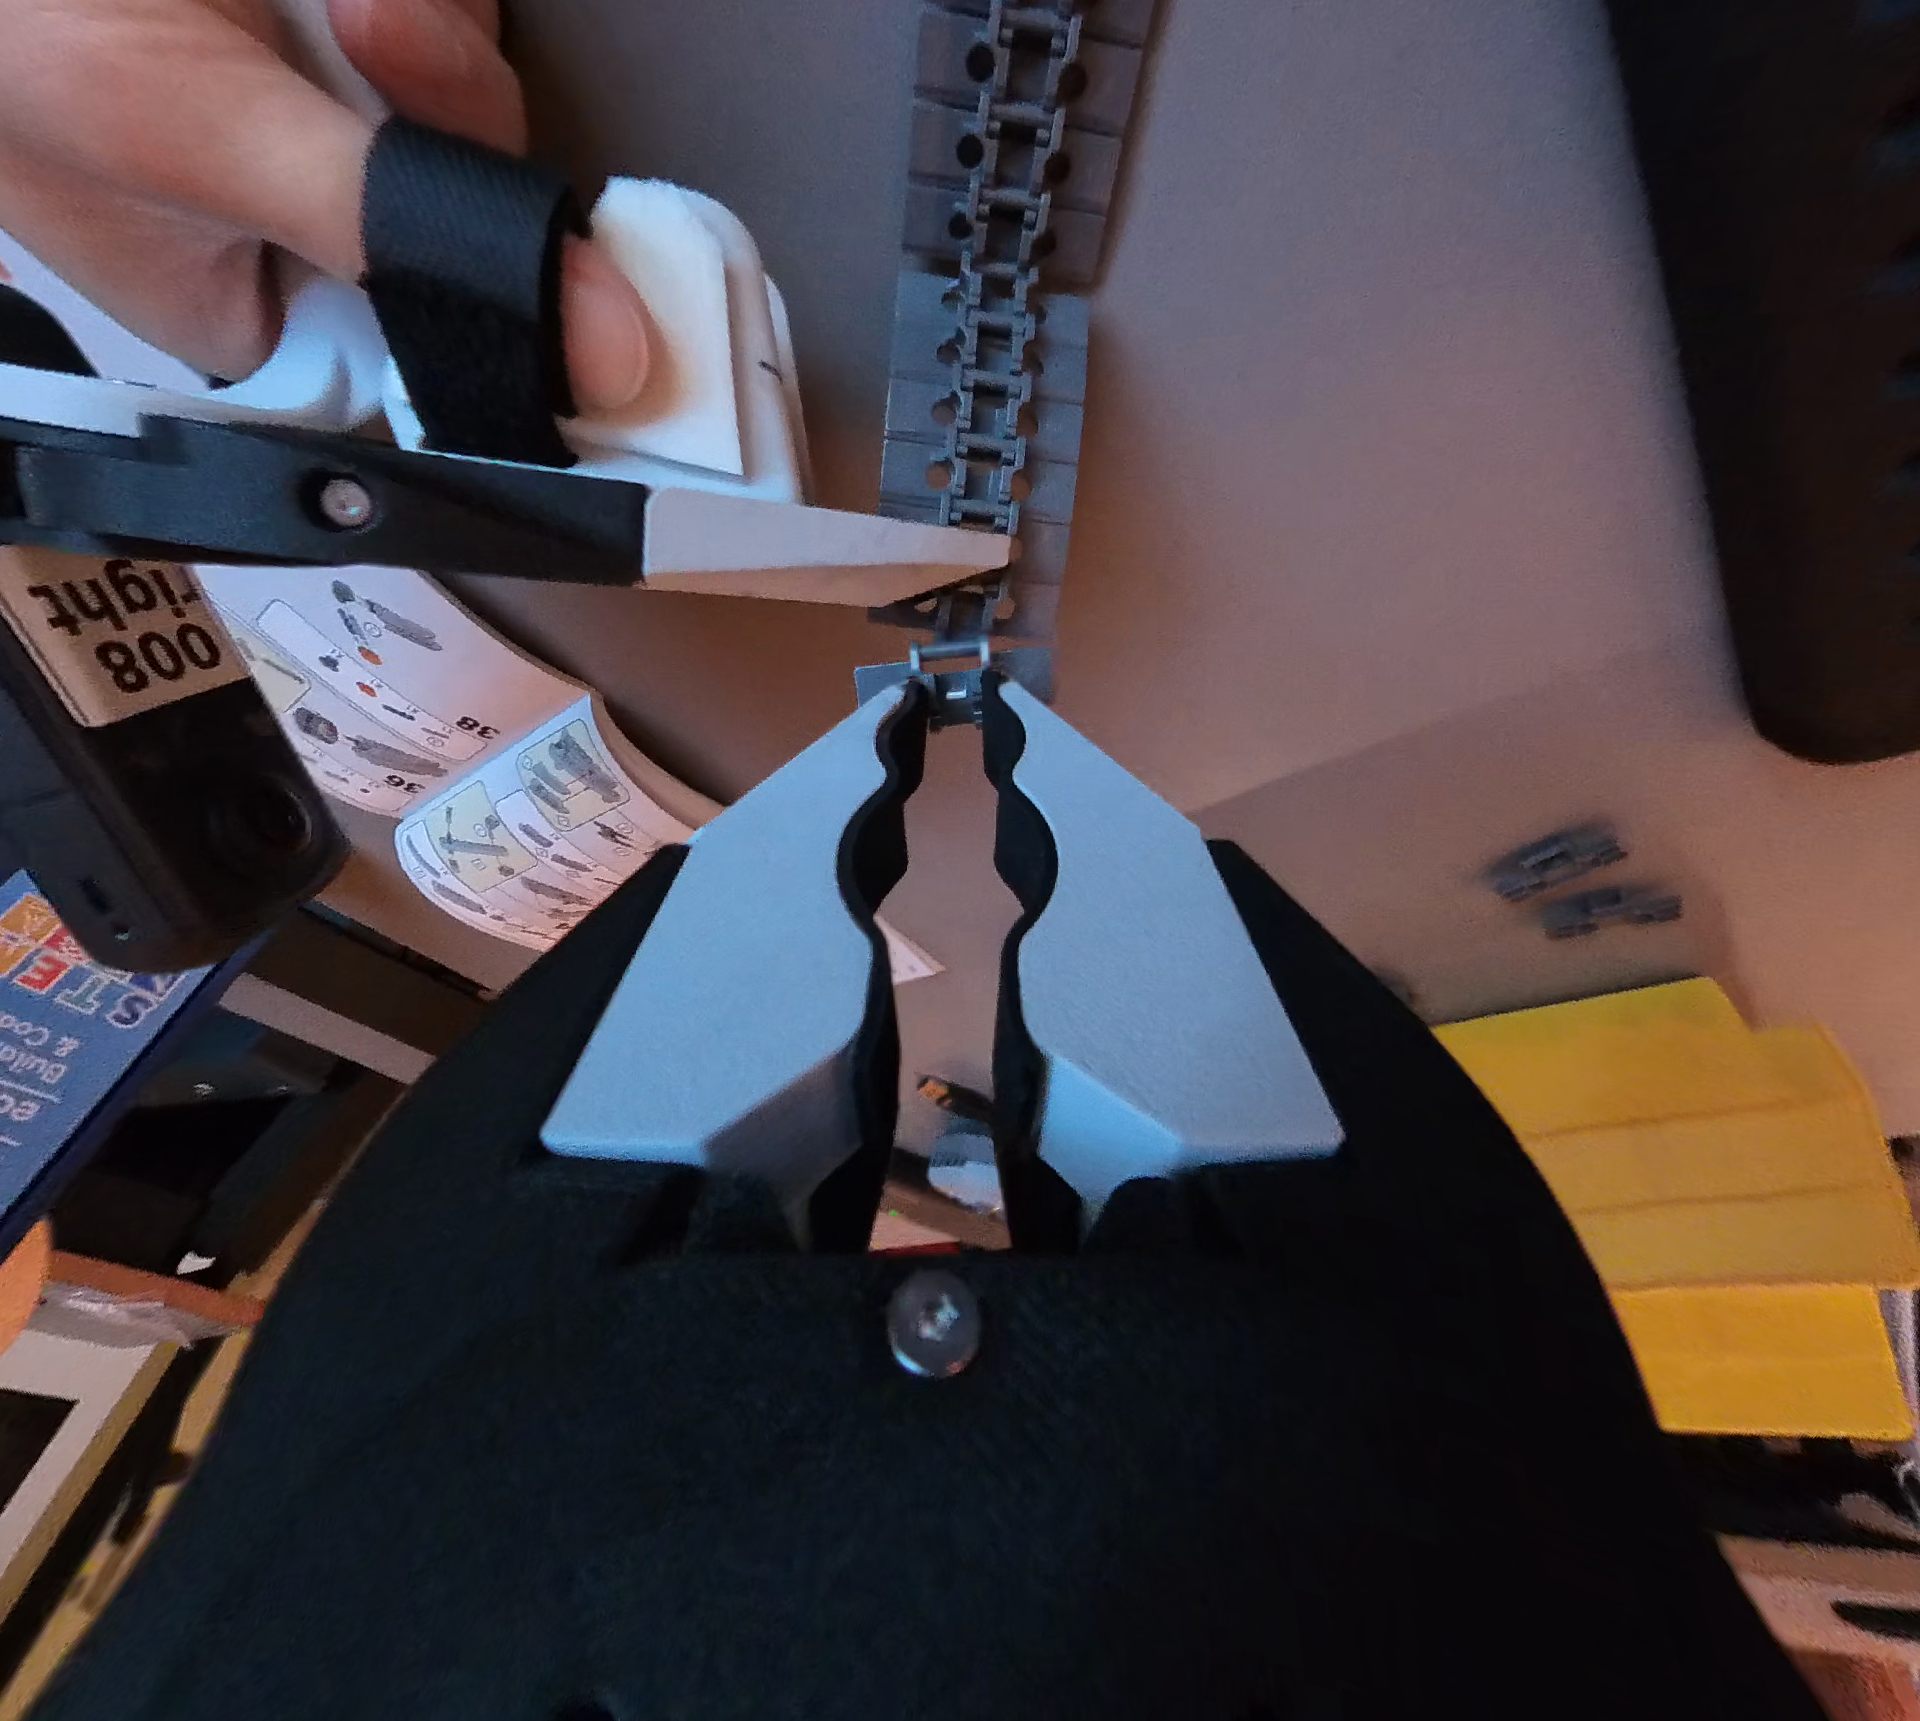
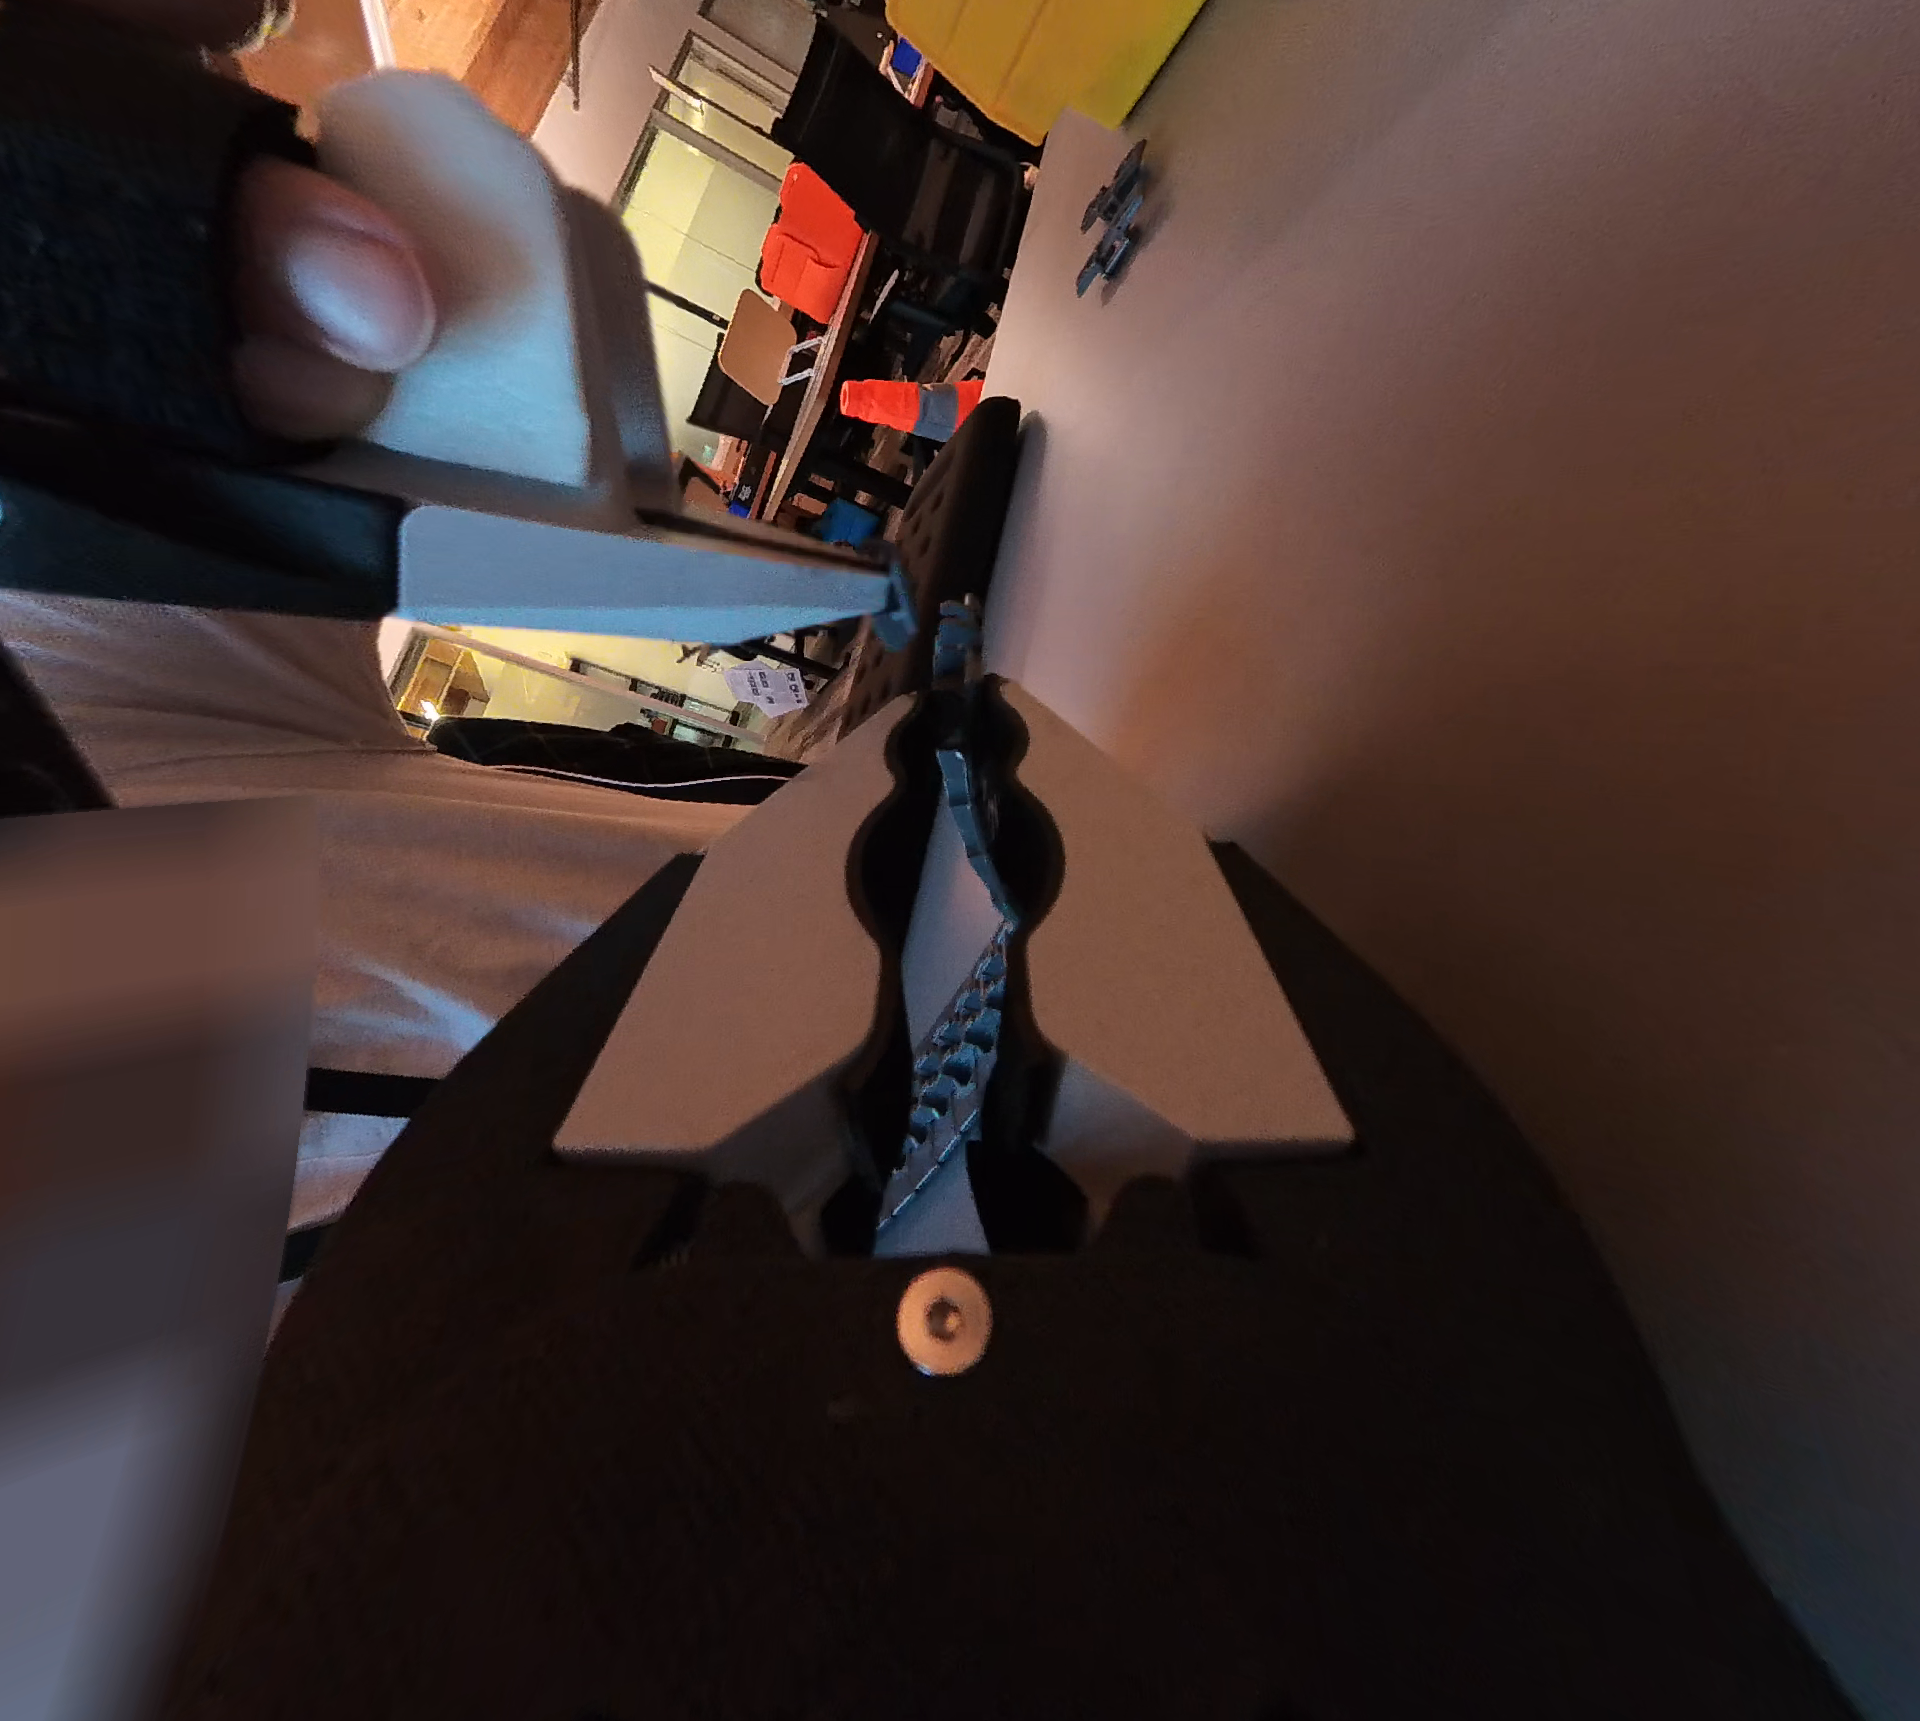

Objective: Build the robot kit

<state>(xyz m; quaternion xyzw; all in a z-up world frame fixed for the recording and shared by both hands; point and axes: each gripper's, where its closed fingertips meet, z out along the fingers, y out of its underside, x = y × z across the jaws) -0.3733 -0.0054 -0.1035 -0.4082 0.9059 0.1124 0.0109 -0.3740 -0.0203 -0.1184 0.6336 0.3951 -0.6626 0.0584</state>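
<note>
Left wrist view: your left gripper (image 1: 951, 684) pinches a small grey link (image 1: 948, 697) at the near end of the grey track chain (image 1: 997, 217), which runs off to 12 o'clock on the table (image 1: 1351, 321), w/ the right gripper (image 1: 977, 580) nipping the chain from 9 o'clock. Right wrist view: your right gripper (image 2: 961, 710) is clamped on the chain (image 2: 961, 1027), which runs back btwn its fingers, and the left gripper (image 2: 899, 617) comes in from 9 o'clock w/ its link (image 2: 902, 620) just short of the chain's end.

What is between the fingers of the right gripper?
A grey track chain runs between the right gripper fingers. Its lower end is hidden by the gripper's black body.
</note>
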